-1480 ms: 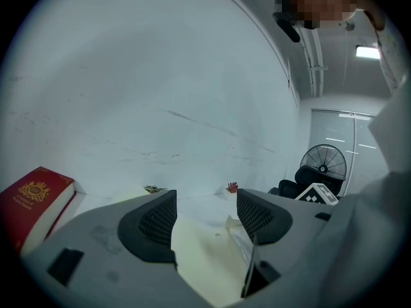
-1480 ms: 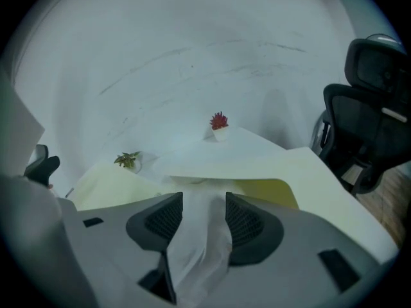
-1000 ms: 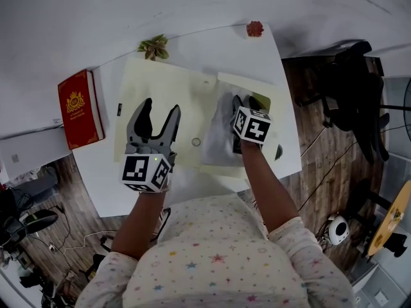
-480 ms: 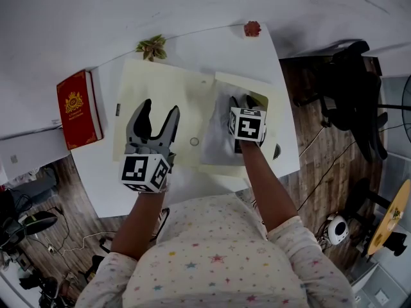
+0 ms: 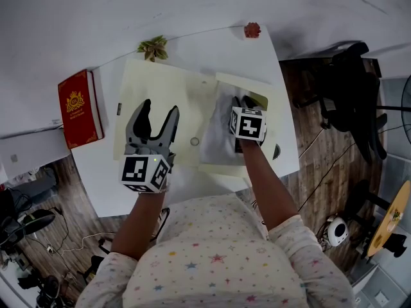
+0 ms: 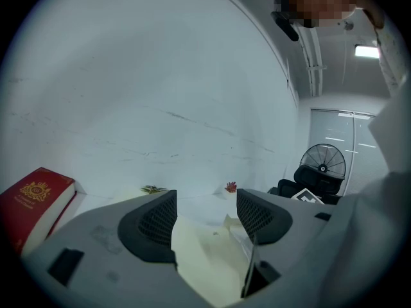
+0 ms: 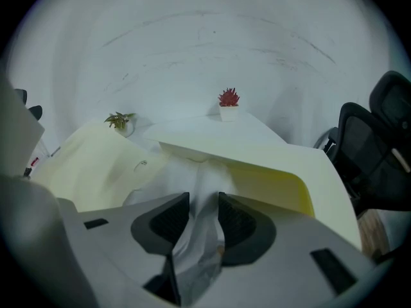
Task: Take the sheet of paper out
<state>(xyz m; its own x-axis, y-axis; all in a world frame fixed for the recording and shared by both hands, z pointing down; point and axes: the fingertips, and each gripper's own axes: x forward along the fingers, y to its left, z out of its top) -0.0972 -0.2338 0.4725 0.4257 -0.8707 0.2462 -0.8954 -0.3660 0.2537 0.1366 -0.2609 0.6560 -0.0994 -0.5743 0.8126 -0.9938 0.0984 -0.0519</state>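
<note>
A pale yellow envelope lies open on the white table, its flap raised at the right. A white sheet of paper sticks out of it toward the person. My right gripper is shut on the sheet of paper, which is crumpled between its jaws. My left gripper hovers over the envelope's left half, open and empty, with the envelope showing between its jaws.
A red book lies at the table's left edge. A small green plant and a small red plant stand at the far edge. A round clasp sits on the envelope. A black chair stands at the right.
The right gripper has shifted slightly with the sheet still in its jaws. The left gripper has stayed where it was.
</note>
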